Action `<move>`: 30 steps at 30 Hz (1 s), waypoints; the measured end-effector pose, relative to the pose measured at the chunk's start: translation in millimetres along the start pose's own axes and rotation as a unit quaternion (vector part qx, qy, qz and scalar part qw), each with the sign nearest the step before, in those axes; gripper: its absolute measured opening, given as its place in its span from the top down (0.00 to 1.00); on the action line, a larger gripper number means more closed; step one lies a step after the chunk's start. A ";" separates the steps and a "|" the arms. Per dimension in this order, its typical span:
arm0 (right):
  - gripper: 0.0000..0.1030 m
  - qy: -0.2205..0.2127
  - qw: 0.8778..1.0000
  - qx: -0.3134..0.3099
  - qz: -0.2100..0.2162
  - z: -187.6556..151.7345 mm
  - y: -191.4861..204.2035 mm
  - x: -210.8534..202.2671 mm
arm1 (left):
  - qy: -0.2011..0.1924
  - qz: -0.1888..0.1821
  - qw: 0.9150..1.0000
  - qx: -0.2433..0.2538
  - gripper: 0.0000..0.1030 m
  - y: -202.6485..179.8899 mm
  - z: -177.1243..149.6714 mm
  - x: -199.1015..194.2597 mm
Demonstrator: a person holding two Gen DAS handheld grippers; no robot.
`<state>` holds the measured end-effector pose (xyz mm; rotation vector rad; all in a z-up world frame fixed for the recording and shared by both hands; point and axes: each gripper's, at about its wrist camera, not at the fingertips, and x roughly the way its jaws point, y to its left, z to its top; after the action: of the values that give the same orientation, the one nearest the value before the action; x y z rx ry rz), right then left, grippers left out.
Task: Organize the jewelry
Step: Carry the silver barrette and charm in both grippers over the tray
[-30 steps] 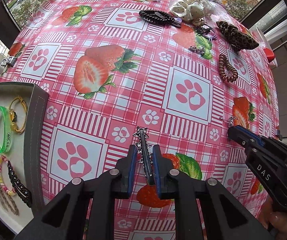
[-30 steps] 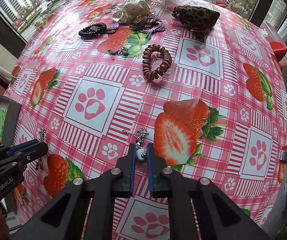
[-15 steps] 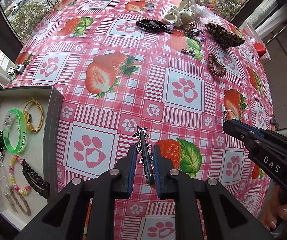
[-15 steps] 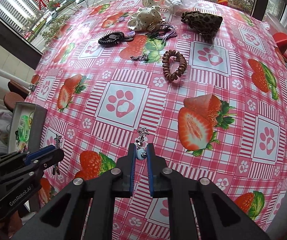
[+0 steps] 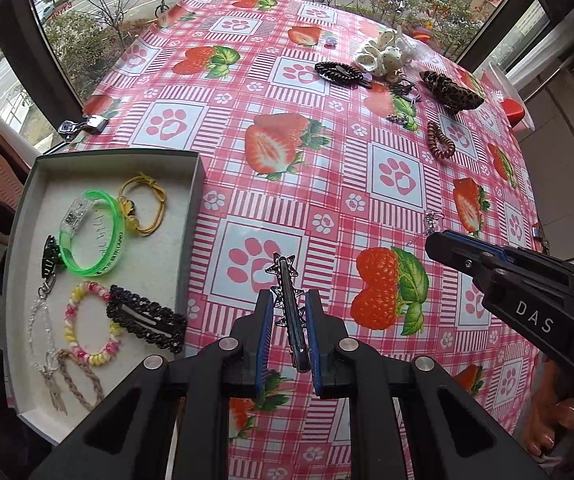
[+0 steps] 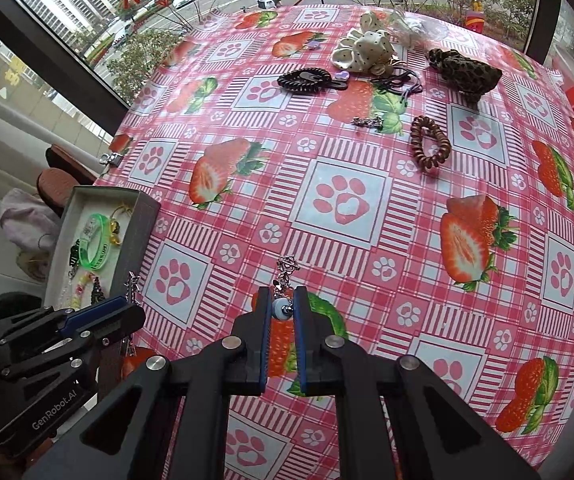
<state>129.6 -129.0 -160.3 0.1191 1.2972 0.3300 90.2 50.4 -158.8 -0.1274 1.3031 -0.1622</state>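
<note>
left wrist view: more tray (image 5: 191, 216) visible than before; left gripper (image 5: 289, 326) clamps star clip (image 5: 287, 292) (right gripper (image 6: 281, 308) pinches charm (image 6: 279, 309)).

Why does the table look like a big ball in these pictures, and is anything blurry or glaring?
Left wrist view: fisheye lens bulges the flat tablecloth; soft daylight, no harsh glare, the tray stays sharp. Right wrist view: same bulge, straight window frame bends; jaws up close look oversized, far edges squeezed.
</note>
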 end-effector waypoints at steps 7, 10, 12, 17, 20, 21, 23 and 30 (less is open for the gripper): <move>0.89 0.009 0.999 -0.039 0.032 -3.2 59.0 11.1 | -0.007 0.024 0.999 -0.033 0.78 55.9 -27.4 -24.2; 0.89 0.018 0.997 -0.054 0.045 -5.5 82.8 21.3 | -0.007 0.037 0.998 -0.050 0.78 79.8 -39.1 -29.8; 0.89 0.026 0.996 -0.062 0.051 -7.7 96.8 29.2 | -0.006 0.043 0.997 -0.063 0.78 94.3 -46.6 -31.3; 0.89 0.047 0.994 -0.076 0.063 -16.3 125.2 47.0 | -0.003 0.054 0.995 -0.088 0.78 122.2 -63.2 -33.2; 0.89 0.059 0.992 -0.089 0.066 -21.4 140.8 55.1 | -0.001 0.057 0.994 -0.097 0.78 133.6 -71.6 -32.7; 0.89 0.062 0.992 -0.093 0.066 -22.6 145.8 57.1 | 0.000 0.057 0.993 -0.099 0.78 136.8 -74.0 -32.5; 0.89 0.066 0.990 -0.102 0.069 -25.4 154.7 58.8 | 0.001 0.059 0.993 -0.104 0.78 142.3 -78.0 -32.1; 0.89 0.082 0.986 -0.127 0.077 -37.3 180.5 62.0 | 0.004 0.058 0.992 -0.113 0.78 155.2 -87.7 -29.1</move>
<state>77.0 57.3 -179.0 -0.0257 1.3999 0.6451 5.4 208.1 -182.7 -0.2439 1.3297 0.0845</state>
